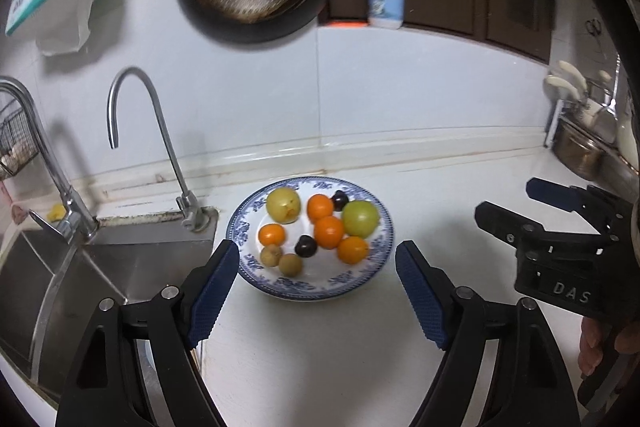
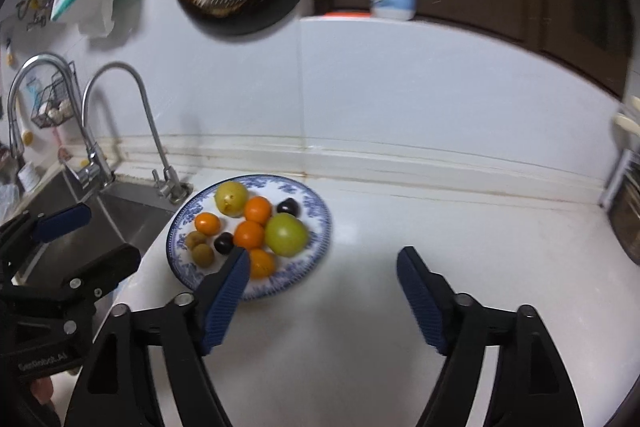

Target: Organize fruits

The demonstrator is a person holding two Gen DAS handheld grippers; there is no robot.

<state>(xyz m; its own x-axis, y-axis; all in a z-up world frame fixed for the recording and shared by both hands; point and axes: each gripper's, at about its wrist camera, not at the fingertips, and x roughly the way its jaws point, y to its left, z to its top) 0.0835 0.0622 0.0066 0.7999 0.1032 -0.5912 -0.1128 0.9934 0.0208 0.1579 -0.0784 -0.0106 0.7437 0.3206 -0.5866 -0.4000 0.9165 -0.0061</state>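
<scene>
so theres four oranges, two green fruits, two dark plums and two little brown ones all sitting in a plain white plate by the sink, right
Not quite: the plate is not plain white; it has a blue patterned rim, as the left wrist view shows. The rest holds: four oranges, two green fruits, two dark plums and two small brown ones, beside the sink.

All the fruit sits on the blue-patterned plate (image 1: pixel 380 251): two green fruits (image 1: pixel 360 218), four oranges (image 1: pixel 329 231) clustered mid-plate, two dark plums (image 1: pixel 306 246), and two small brown ones (image 1: pixel 290 264) touching at the near-left rim.
</scene>
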